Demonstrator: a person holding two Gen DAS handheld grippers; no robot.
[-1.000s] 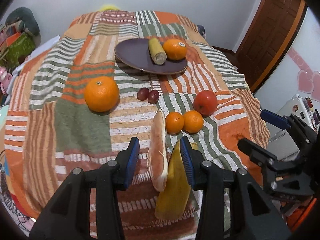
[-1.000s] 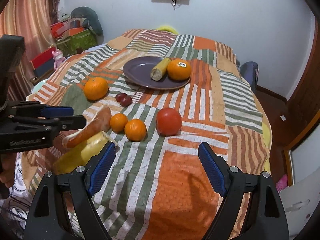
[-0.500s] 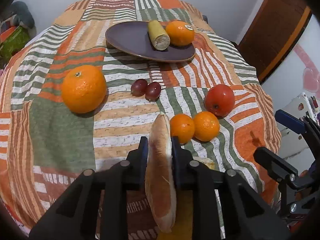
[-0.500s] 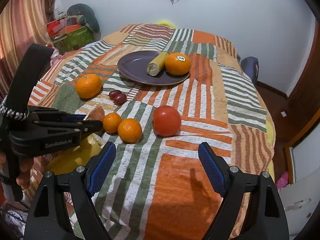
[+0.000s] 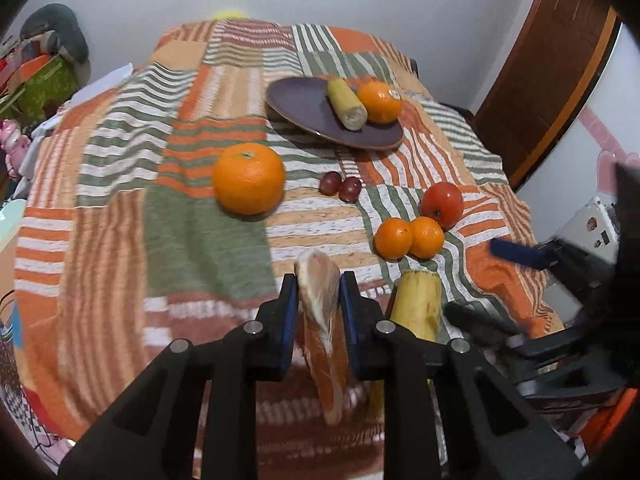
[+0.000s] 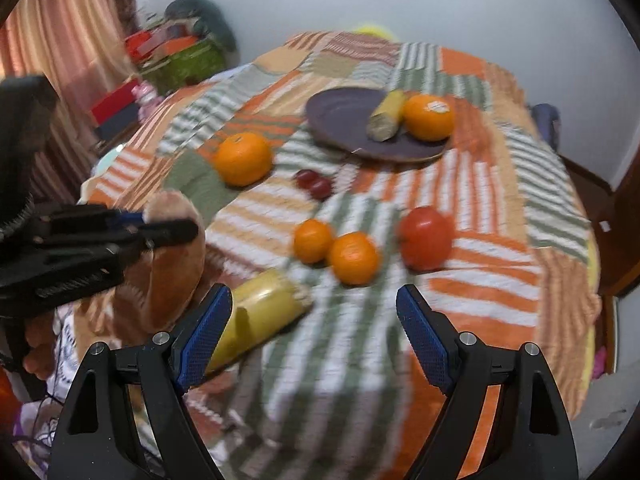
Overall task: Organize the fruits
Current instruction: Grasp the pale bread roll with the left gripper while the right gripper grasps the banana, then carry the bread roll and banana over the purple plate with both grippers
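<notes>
My left gripper [image 5: 318,284] is shut on an orange-pink fruit slice [image 5: 322,320] and holds it above the striped blanket; it also shows in the right wrist view [image 6: 172,248]. A yellow banana piece [image 5: 416,308] lies just right of it. My right gripper [image 6: 314,308] is open and empty, above the near blanket, with the banana piece [image 6: 260,312] by its left finger. A purple plate [image 5: 304,108] at the back holds a banana piece [image 5: 346,98] and an orange [image 5: 379,97]. A big orange [image 5: 248,178], two grapes [image 5: 340,186], two small oranges [image 5: 408,232] and a red apple [image 5: 442,204] lie loose.
The fruits lie on a bed with a striped patchwork blanket [image 5: 120,220]. Boxes and toys [image 6: 172,52] stand at the far left by a curtain. A wooden door [image 5: 552,60] is at the right. The bed edge [image 6: 580,320] drops off on the right.
My left gripper closed on the fruit slice and lifted it off the blanket. The right gripper moved slightly left and lower, staying open.
</notes>
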